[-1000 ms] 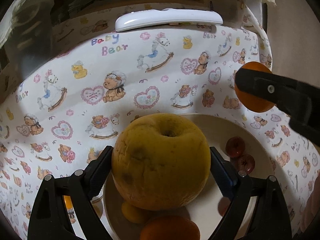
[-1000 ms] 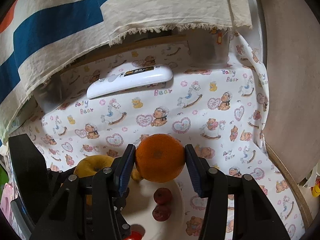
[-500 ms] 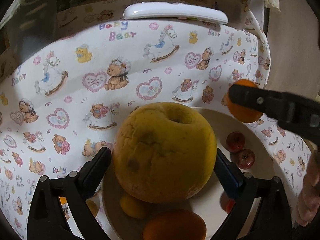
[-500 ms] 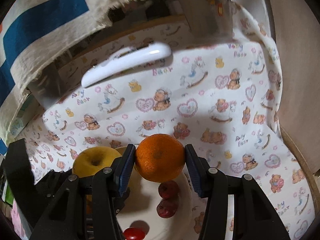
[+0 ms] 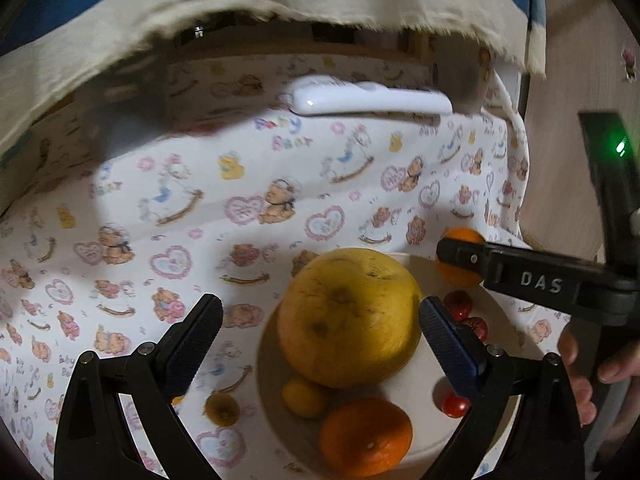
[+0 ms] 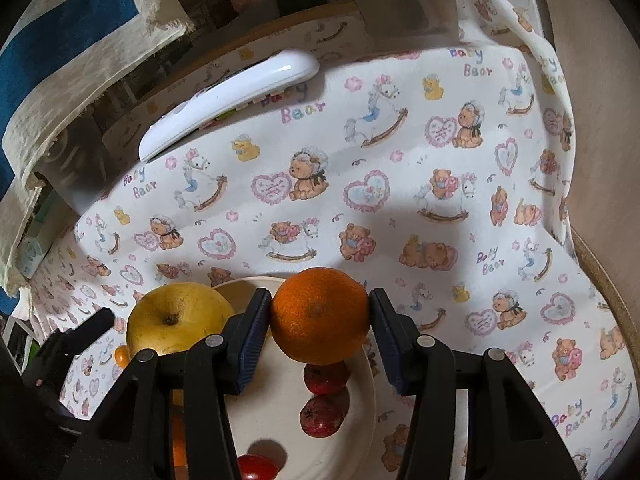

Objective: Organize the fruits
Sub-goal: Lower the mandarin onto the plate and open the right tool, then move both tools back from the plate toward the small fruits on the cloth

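A big yellow fruit (image 5: 348, 316) rests on a cream plate (image 5: 266, 364). My left gripper (image 5: 320, 306) stands open around it, the left finger well clear, the right finger close to its side. My right gripper (image 6: 318, 316) is shut on an orange (image 6: 320, 316), held just above the plate's far edge (image 6: 362, 396). In the left wrist view that orange (image 5: 458, 240) shows at the right behind the right gripper's finger (image 5: 464, 256). The yellow fruit (image 6: 176, 318) lies to the left in the right wrist view.
The plate also holds another orange (image 5: 366, 436), a small yellow fruit (image 5: 304, 396), small red fruits (image 6: 326, 376) and a cherry tomato (image 5: 454, 404). One small fruit (image 5: 222, 408) lies on the bear-print cloth (image 5: 240, 208). A white case (image 5: 372, 100) lies at the back.
My left gripper's jaws widened off the yellow fruit and drew back and up, leaving it on the plate. The right gripper sank toward the plate with the orange.
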### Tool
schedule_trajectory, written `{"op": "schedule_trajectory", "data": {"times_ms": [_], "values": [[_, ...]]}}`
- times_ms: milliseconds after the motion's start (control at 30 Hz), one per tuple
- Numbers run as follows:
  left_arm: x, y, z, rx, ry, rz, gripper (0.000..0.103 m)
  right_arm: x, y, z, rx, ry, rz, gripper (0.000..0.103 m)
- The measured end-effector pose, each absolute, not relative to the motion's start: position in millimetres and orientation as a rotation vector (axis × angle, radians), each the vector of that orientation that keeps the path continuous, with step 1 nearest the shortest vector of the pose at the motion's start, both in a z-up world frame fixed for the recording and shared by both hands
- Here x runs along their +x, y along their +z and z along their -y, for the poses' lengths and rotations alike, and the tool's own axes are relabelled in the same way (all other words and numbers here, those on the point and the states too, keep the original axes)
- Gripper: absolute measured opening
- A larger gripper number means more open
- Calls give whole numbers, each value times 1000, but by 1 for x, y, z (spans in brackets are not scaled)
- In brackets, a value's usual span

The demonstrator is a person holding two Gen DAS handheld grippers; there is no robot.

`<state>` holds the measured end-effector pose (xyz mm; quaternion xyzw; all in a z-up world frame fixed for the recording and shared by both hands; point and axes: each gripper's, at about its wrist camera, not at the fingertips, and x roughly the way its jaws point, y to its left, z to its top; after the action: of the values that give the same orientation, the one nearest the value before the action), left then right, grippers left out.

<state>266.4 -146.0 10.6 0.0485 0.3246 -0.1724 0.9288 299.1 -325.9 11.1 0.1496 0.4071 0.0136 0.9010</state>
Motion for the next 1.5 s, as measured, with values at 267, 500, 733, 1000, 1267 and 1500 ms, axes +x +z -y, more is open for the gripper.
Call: {"op": "schedule_trajectory", "data": {"times_ms": [267, 500, 733, 1000, 1267, 1500], "values": [[254, 18, 122, 136, -316, -622, 98, 299, 9, 322, 304, 29, -844, 52], [241, 30, 85, 58, -299, -591, 98, 297, 16, 316, 268, 31, -820, 52], [215, 31, 71, 123, -247, -533, 98, 292, 30, 305, 232, 22, -774, 63], [199, 28, 42, 87, -205, -467, 98, 268, 63, 267, 174, 67, -643, 74], [202, 14, 10, 2, -185, -423, 98, 249, 71, 233, 108, 104, -529, 82], [200, 13, -9, -72, -165, -383, 102, 240, 70, 229, 127, 107, -458, 88]]}}
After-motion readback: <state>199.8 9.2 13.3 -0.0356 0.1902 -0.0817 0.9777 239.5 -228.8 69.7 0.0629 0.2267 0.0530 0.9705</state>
